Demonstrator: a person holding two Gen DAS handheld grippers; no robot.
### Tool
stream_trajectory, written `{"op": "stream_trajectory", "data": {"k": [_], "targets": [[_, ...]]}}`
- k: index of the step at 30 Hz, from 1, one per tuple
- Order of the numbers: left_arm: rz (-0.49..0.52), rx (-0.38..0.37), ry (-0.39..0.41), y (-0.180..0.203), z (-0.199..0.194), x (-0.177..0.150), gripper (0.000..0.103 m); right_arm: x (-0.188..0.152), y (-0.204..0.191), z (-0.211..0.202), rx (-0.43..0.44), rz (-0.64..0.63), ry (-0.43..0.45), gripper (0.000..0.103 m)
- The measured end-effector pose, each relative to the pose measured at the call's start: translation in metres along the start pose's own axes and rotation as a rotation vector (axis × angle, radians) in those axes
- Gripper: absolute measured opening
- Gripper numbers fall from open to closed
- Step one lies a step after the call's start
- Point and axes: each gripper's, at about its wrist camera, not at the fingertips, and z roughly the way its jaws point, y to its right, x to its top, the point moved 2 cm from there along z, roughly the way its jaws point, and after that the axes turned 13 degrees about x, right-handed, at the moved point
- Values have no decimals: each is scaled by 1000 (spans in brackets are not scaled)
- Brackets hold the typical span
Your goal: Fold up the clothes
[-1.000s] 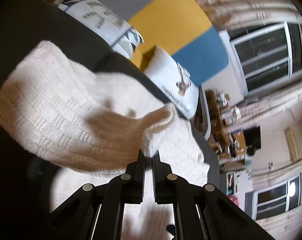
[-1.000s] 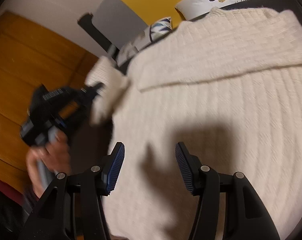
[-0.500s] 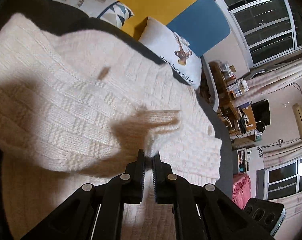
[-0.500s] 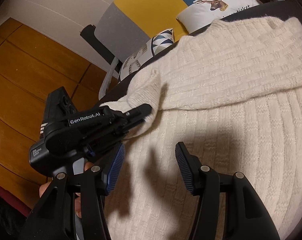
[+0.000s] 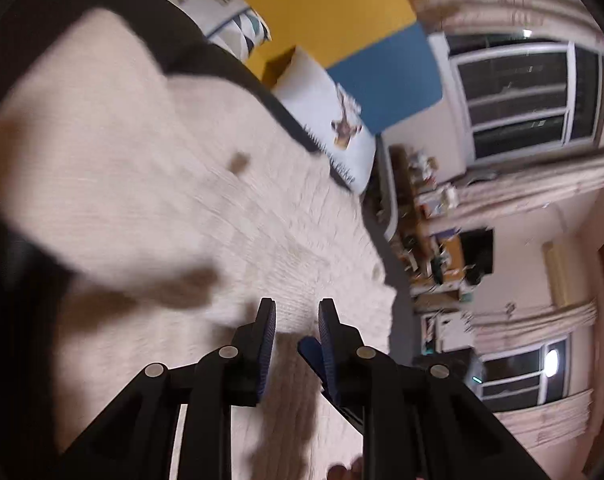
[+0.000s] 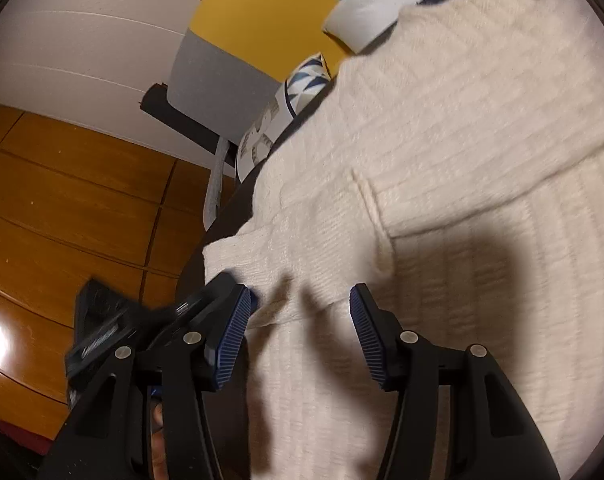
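Note:
A cream knit sweater lies spread on a dark bed cover, and it fills most of the right wrist view. One sleeve lies folded across the body, its cuff end near the bed's left edge. My left gripper hovers just above the knit with its jaws opening and nothing between them. Its black housing shows at the lower left of the right wrist view. My right gripper stands open over the sleeve's cuff, its pads clear of the cloth.
Patterned pillows lean on a grey, yellow and blue headboard. The dark bed cover rims the sweater. Wooden cupboard doors stand left of the bed. A cluttered desk and curtained windows are beyond it.
The left gripper has let go of the sleeve cuff and its jaws have parted. The sleeve now lies flat across the sweater. The left gripper has drawn back from the cuff.

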Motion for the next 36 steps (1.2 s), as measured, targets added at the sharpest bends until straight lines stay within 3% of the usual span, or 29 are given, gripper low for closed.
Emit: {"op": "stream_trajectory", "data": {"k": [3, 5, 9, 15, 19, 21, 22, 28, 36], "targets": [[-37, -23, 26, -29, -27, -1, 22, -6, 7, 6, -11, 47, -14, 56], [-53, -17, 60, -49, -43, -3, 22, -13, 13, -3, 5, 75, 30, 56], [-120, -28, 51, -85, -55, -14, 22, -15, 32, -13, 56, 170, 113, 56], [-209, -54, 37, -130, -61, -31, 22, -7, 36, -3, 53, 183, 179, 49], [-241, -55, 25, -147, -59, -39, 22, -7, 37, 7, 26, 177, 193, 38], [-251, -48, 19, -153, -58, -42, 22, -5, 37, 12, -1, 177, 202, 14], [-255, -51, 20, -154, -58, -42, 22, -4, 37, 16, -31, 172, 192, 9], [-294, -104, 28, -154, -59, -35, 23, 0, 12, 28, -125, 23, 129, 9], [-432, -144, 62, -150, -51, -1, 23, 17, -43, 20, -94, -111, 71, 9]]}}
